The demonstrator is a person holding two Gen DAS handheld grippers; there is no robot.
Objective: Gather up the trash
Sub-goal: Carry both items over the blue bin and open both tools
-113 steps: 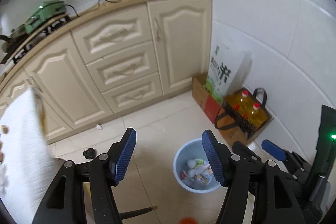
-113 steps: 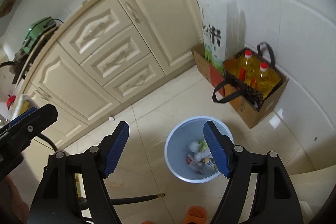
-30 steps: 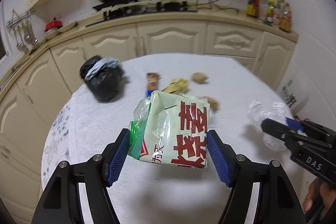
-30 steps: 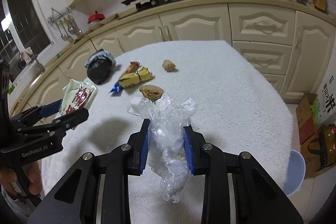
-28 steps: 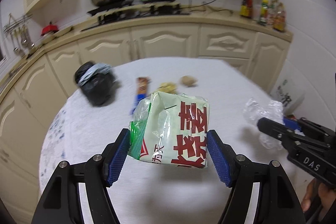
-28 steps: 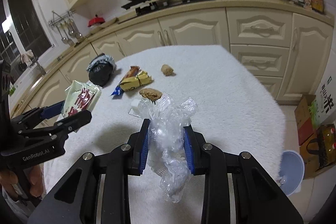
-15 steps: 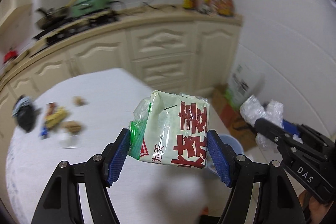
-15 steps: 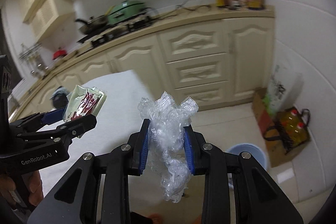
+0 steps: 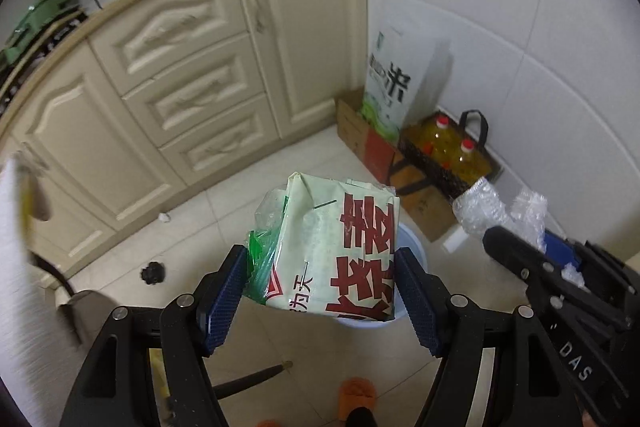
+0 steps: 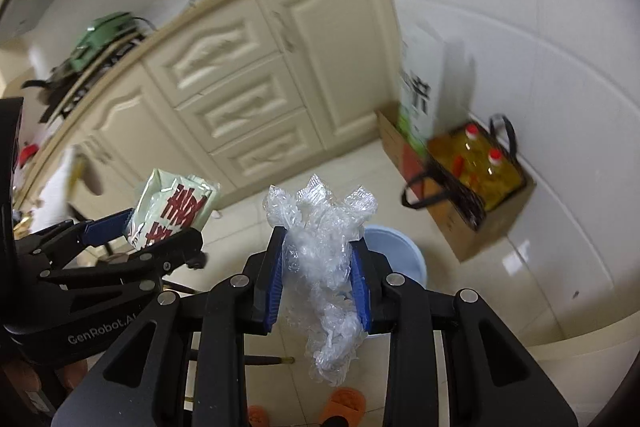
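Step in hand: transport of two collected items to the bin. Neither has been released.

Left gripper [image 9: 320,287]: jaws set fairly wide and clamped on a pale green food packet [image 9: 332,247] with red lettering, a scrap of green film bunched at its left edge. The packet stands upright between the pads and fills the gap.

Right gripper [image 10: 318,279]: jaws nearly closed, pinching a wad of clear crumpled plastic wrap [image 10: 324,263]. Part of the wad fans out above the pads; a loose tail hangs below them.

Blue trash bin [image 10: 394,247]: on the tiled floor, near the cabinet corner and left of the cardboard box holding a bag of oil bottles [image 10: 484,159]. In both wrist views it sits directly behind the held item, largely hidden, with only its rim showing. Contents cannot be seen.

Both grippers point steeply downward, side by side, the left one on the left.

Judgement: the carry is close to its end. The next move calls for centring each load over the bin mouth, then opening the jaws. The light wrap may cling to the pads or drift past the rim; the packet should drop cleanly. Orange slippers [image 10: 342,401] lie near the bin.
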